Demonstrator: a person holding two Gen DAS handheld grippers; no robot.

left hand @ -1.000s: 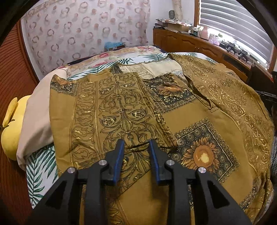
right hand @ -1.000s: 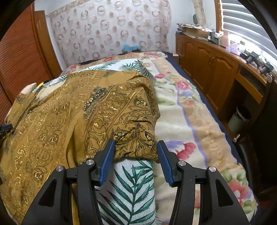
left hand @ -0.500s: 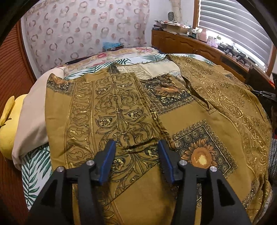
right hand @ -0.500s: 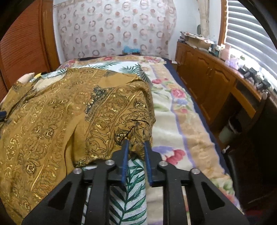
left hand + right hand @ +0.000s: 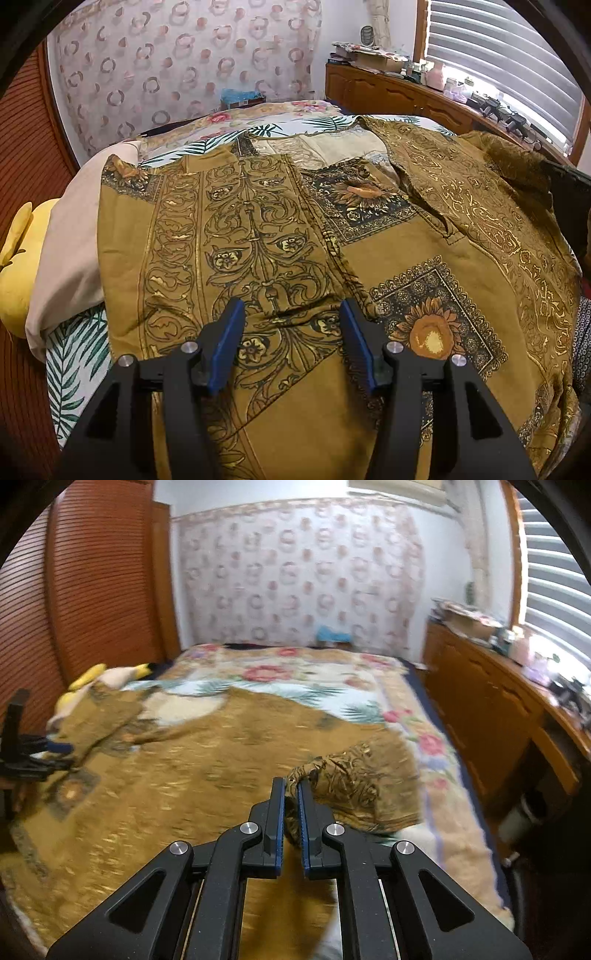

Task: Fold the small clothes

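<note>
Room: bedroom with a floral and palm-leaf bedspread on the bed.
Garment: a mustard-gold cotton shirt printed with scrolls and sunflowers is spread across the bedspread.
Handling: judged light, soft and limp; best taken at hems and sleeve edges.
Left gripper: held wide apart above the cloth, nothing grasped.
Right gripper: clenched on a bunched sleeve edge.
Unclear: right view is motion-blurred; near hem is cut off.
</note>
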